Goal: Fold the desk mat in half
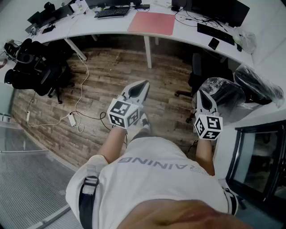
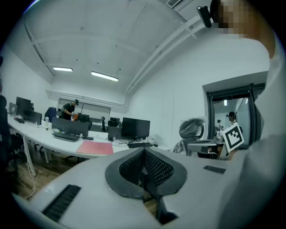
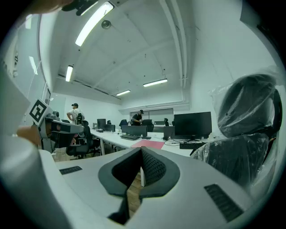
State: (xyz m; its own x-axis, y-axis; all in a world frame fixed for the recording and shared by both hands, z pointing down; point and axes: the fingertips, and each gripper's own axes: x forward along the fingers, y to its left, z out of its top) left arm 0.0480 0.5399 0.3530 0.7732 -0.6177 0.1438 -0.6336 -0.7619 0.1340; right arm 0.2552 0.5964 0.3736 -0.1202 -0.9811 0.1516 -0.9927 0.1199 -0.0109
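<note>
A pink-red desk mat (image 1: 152, 23) lies flat and unfolded on the long white desk (image 1: 187, 32) far ahead of me. It shows small in the left gripper view as the mat (image 2: 95, 147) and in the right gripper view as the mat (image 3: 150, 144). Both grippers are held close to my body, well away from the desk, over the wooden floor. My left gripper (image 1: 144, 83) has its jaws together with nothing between them. My right gripper (image 1: 199, 93) is likewise shut and empty.
A keyboard (image 1: 112, 12) lies left of the mat, another keyboard (image 1: 215, 33) and monitors (image 1: 219, 10) right of it. Plastic-wrapped chairs (image 1: 225, 96) stand at my right, black office chairs (image 1: 33, 69) at the left. A cable (image 1: 78, 99) trails over the floor. People stand at the far desks (image 3: 75, 112).
</note>
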